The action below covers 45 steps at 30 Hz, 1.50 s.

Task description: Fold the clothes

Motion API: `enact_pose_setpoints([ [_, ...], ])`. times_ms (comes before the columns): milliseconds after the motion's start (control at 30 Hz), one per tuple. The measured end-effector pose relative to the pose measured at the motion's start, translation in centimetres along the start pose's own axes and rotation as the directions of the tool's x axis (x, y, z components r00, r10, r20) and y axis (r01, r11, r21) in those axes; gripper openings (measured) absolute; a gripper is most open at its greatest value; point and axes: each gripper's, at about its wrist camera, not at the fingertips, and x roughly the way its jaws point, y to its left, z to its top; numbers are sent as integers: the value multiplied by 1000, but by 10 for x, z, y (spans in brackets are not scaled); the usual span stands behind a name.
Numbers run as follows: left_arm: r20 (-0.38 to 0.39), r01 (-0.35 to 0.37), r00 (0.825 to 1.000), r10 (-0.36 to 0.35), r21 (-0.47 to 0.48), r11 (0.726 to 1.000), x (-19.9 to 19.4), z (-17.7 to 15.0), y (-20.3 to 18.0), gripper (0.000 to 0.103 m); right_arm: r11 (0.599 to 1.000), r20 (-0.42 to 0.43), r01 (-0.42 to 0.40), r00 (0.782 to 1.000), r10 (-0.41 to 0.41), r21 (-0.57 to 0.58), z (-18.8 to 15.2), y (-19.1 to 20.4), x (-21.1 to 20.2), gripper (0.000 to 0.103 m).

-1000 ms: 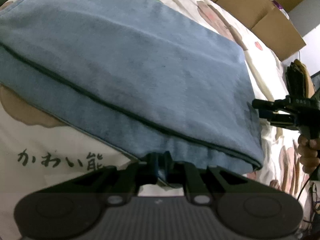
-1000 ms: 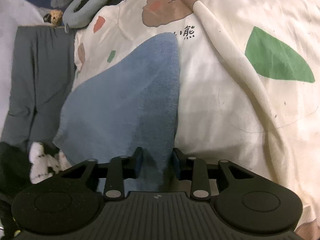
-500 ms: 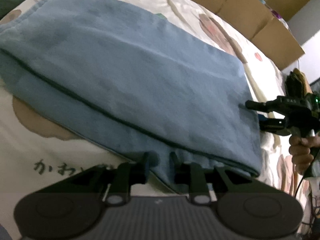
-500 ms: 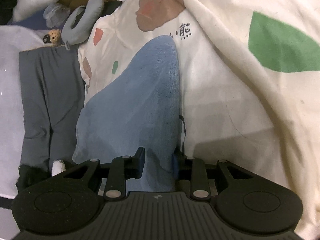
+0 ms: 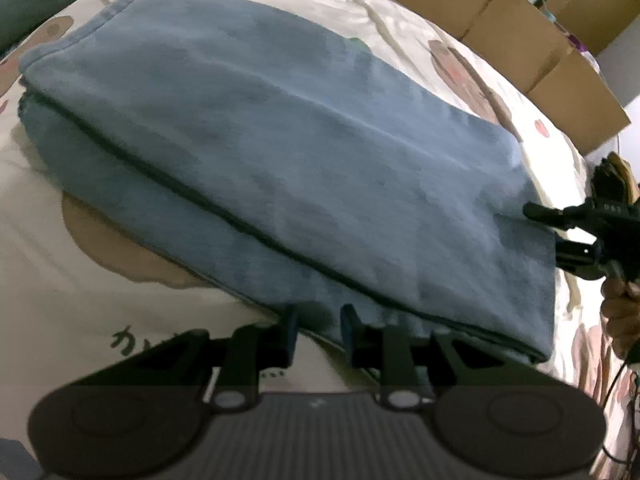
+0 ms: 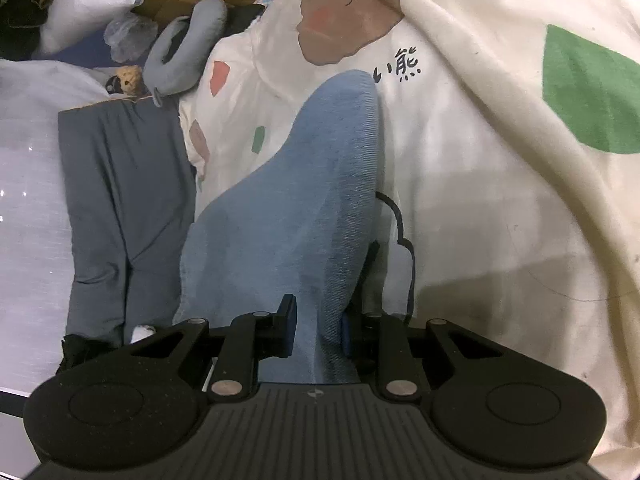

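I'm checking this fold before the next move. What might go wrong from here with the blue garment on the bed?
The left gripper stands open just off the blue garment, so that near hem lies loose and may slip out of line. The right gripper is closing on the garment's end; pulling from that one side could skew the folded layers. The bedsheet is wrinkled, and dragging the cloth over it may bunch the fold.
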Motion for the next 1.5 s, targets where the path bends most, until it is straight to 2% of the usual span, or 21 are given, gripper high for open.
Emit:
enact_pose_setpoints([
  [167, 1, -11, 1000, 11, -7, 1000, -3, 2, 8, 31, 999, -16, 32, 999, -32, -4, 2, -4, 16, 25],
  [267, 18, -36, 999, 36, -10, 999, -9, 4, 11, 40, 999, -23, 28, 999, -28, 14, 5, -4, 24, 25],
  [333, 27, -42, 999, 43, -25, 999, -13, 6, 14, 40, 998, -30, 22, 999, -20, 57, 6, -8, 27, 16],
  [367, 32, -43, 999, 44, -28, 999, -15, 7, 15, 40, 998, -37, 30, 999, -29, 53, 7, -8, 27, 8],
  [500, 61, -46, 997, 47, -2, 999, -23, 11, 16, 43, 999, -52, 38, 998, -37, 16, 8, 1, 24, 5],
  [600, 92, -67, 994, 65, 22, 998, -30, 18, 19, 45, 999, -47, 38, 998, -39, -24, 11, 14, 16, 5],
  [1033, 195, -40, 980, 33, 35, 999, -53, 42, 25, 45, 998, -10, 35, 999, -36, -54, 41, 41, -24, 5],
  [1233, 218, 6, 976, -13, 32, 999, -52, 49, 21, 45, 994, 27, 77, 997, -75, -77, 61, 38, -56, 5],
  [1500, 244, 34, 968, -64, 125, 992, -42, 58, -5, 45, 987, 105, 132, 987, -123, -93, 85, 26, -104, 5],
])
